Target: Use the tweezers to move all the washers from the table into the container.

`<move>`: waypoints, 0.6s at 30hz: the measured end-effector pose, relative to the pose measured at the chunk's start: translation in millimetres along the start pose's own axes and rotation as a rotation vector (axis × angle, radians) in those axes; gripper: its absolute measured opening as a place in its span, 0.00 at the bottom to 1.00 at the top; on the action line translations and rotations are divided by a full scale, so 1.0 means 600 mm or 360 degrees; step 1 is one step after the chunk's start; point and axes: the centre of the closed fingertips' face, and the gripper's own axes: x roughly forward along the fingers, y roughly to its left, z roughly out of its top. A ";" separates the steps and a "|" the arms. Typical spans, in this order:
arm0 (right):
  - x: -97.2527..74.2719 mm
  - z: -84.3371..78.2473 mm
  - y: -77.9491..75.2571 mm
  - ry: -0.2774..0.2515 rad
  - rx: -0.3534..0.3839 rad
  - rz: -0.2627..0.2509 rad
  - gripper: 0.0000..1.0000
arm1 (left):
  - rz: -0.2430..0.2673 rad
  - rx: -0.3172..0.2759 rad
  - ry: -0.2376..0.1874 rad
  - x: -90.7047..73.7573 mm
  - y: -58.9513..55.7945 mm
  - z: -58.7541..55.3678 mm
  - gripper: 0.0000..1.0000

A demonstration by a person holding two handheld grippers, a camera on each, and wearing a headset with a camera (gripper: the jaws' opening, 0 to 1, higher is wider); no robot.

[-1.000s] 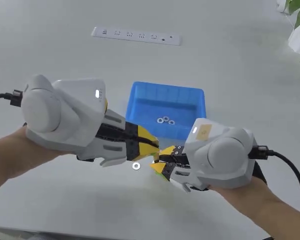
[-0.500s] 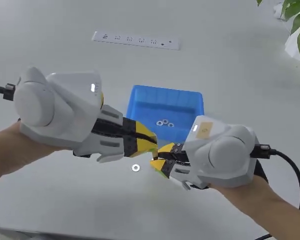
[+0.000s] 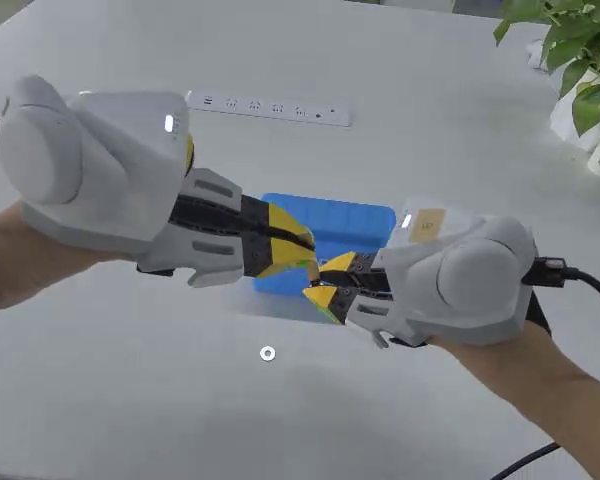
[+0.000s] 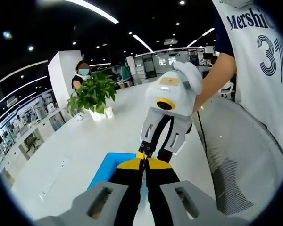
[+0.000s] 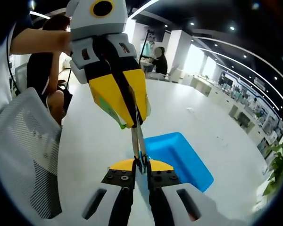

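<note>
One steel washer [image 3: 268,353] lies on the white table, below and left of both grippers. The blue container [image 3: 365,213] stands behind them, with its front and inside hidden by the jaws. My left gripper [image 3: 308,250] comes in from the left and my right gripper [image 3: 320,285] from the right, tips almost meeting. In the right gripper view, thin metal tweezers [image 5: 137,141] run from the left gripper's [image 5: 132,120] shut yellow jaws down into the right gripper's [image 5: 140,165] shut jaws, above the container [image 5: 179,155].
A white power strip [image 3: 268,106] lies on the table beyond the container. A potted plant [image 3: 570,50] stands at the far right corner. Bare table spreads around the loose washer. A mesh chair [image 4: 245,155] is seen beside the table in the left gripper view.
Both grippers have risen off the table, away from the loose washer. They now cover the container's front and the washers inside it. The camera has shifted too.
</note>
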 end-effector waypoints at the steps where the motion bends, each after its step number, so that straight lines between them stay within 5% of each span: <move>1: 0.000 0.002 -0.004 -0.0002 -0.0005 -0.0007 0.10 | 0.0002 0.0006 -0.0003 0.000 0.003 0.002 0.05; 10: 0.016 0.009 -0.055 0.0002 -0.0042 -0.0054 0.10 | 0.0041 0.0041 -0.0009 0.009 0.052 0.003 0.05; 18: 0.059 -0.008 -0.085 0.0026 -0.0009 -0.0031 0.10 | 0.0044 0.0018 0.0042 0.031 0.088 -0.028 0.05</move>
